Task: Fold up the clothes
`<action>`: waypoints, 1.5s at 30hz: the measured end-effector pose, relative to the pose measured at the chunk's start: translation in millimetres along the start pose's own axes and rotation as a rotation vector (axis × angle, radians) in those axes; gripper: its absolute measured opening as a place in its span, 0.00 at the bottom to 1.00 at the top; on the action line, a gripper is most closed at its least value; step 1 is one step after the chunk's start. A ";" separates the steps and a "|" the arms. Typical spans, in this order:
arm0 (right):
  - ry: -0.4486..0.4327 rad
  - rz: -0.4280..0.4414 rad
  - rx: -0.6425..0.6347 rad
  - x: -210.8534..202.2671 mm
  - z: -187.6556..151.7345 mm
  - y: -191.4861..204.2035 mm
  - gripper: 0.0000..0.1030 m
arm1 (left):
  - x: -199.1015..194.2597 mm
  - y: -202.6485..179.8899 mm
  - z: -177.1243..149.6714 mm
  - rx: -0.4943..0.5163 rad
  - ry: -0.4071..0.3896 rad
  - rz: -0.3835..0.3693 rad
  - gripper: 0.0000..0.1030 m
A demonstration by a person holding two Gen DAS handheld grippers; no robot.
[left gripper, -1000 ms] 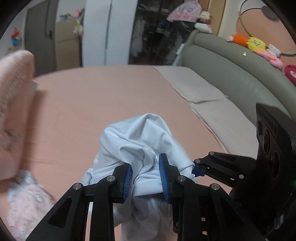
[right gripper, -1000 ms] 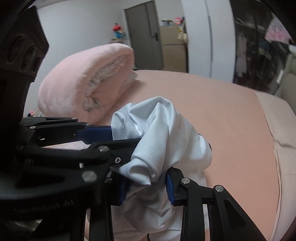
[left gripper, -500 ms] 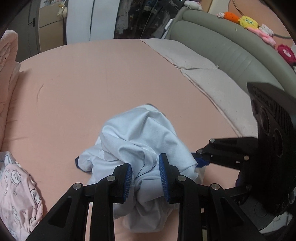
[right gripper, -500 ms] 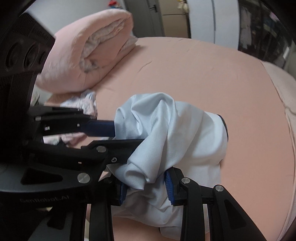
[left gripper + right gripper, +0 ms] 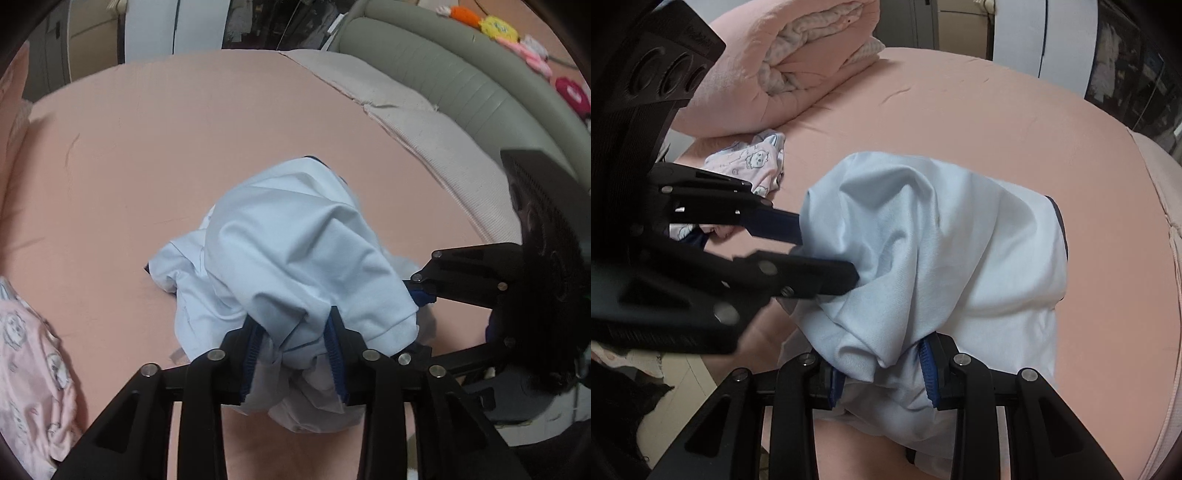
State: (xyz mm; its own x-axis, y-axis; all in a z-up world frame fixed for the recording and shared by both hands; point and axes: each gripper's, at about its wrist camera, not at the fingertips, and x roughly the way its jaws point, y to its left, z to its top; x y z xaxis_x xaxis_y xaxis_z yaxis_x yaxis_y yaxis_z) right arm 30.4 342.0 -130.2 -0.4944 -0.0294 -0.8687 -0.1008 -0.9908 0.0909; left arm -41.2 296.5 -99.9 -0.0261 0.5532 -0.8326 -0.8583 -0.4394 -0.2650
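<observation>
Two grippers hold one pale blue shirt [image 5: 295,251] over the pink bed [image 5: 147,147]. The left gripper [image 5: 293,354] has its jaws squeezed on a bunch of the cloth, and the right gripper [image 5: 882,365] is clamped on another bunch close by. A second ago the shirt hung higher in a tight lump. Now it has come down, and its far end lies spread on the bed. I think this means it is being laid flat, ready for folding. Its long side runs away from the grippers toward the middle of the bed. The dark-trimmed edge [image 5: 1058,218] points away; it may be a sleeve or collar, hard to tell. A pink printed garment [image 5: 757,162] lies nearby.
</observation>
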 end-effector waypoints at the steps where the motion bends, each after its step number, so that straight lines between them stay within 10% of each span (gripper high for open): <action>1: 0.001 -0.005 -0.001 -1.0 -1.4 -2.3 0.32 | -1.3 1.9 -0.3 -0.004 -0.003 -0.003 0.53; 5: 0.004 -0.024 -0.007 -5.1 -6.8 -11.7 0.32 | 0.4 11.7 -1.0 -0.055 0.006 -0.013 0.69; 16: 0.014 -0.187 0.026 -5.3 -16.2 -42.1 0.31 | 14.8 6.0 -6.0 -0.015 0.023 0.031 0.69; 29: 0.053 -0.356 0.090 12.3 -14.9 -73.1 0.30 | 25.7 -1.6 -12.7 -0.034 0.080 -0.082 0.69; 45: 0.005 -0.240 0.238 30.8 18.9 -91.5 0.31 | 35.0 -101.6 -25.6 0.390 -0.024 0.104 0.69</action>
State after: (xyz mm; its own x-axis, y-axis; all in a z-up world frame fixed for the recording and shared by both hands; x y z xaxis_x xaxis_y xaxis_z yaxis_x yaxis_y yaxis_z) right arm 8.0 434.2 -156.1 -0.4284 0.1999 -0.8812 -0.4126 -0.9109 -0.0061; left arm 58.1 342.4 -114.5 -0.1309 0.5386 -0.8323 -0.9805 -0.1946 0.0283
